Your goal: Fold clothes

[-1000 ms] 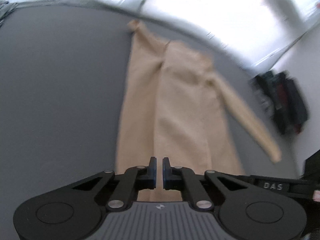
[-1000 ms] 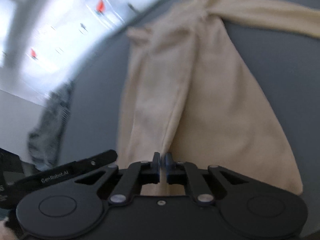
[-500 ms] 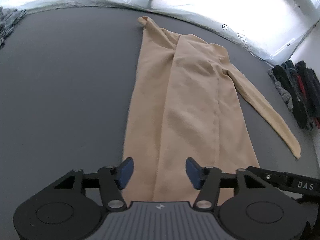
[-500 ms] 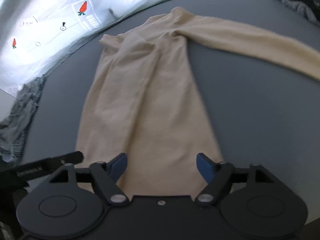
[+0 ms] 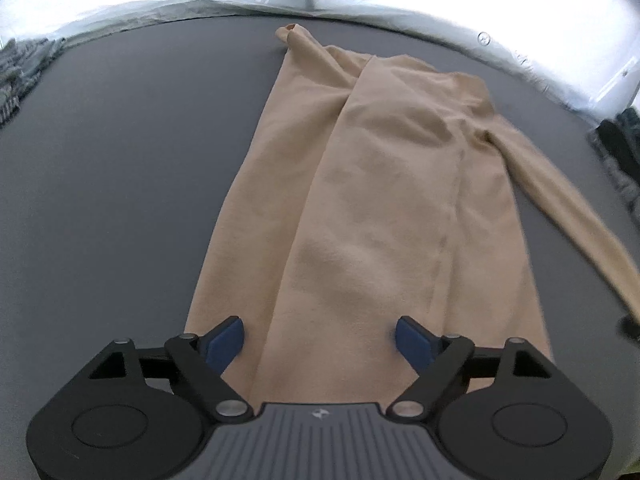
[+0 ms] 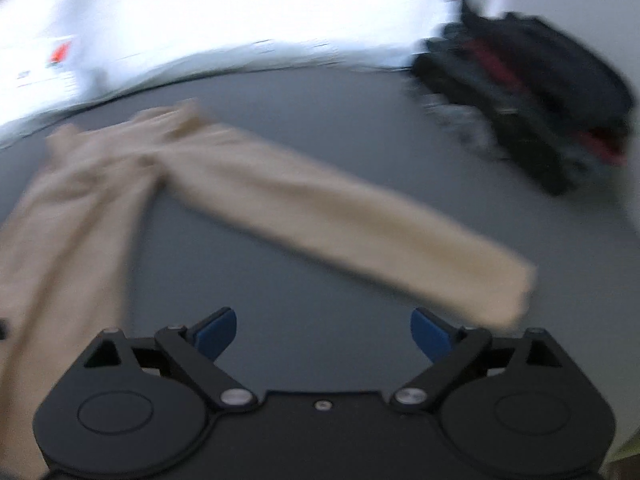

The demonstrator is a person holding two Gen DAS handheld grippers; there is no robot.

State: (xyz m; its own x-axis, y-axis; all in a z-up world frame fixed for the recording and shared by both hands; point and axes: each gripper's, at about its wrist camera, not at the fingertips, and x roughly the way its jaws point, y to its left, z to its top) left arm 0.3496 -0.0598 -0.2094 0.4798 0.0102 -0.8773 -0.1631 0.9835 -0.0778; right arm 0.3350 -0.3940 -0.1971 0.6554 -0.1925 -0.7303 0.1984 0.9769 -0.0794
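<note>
2 claws (image 5: 320, 336) (image 6: 323, 330) spread; sweater (image 5: 384, 200) apparently flat.

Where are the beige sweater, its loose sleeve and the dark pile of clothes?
beige sweater (image 5: 380, 220), left wrist view, middle of the body.
loose sleeve (image 6: 360, 232), right wrist view, mid-length of the sleeve.
dark pile of clothes (image 6: 532, 92), right wrist view, top of the pile.

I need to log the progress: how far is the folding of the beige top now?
Done: one side of the beige top is folded lengthwise over the body. In hand: nothing; the left gripper and the right gripper are both open. The right one faces the outstretched sleeve, which lies flat on the grey table. Left: probably fold that sleeve in, then fold the body crosswise.
</note>
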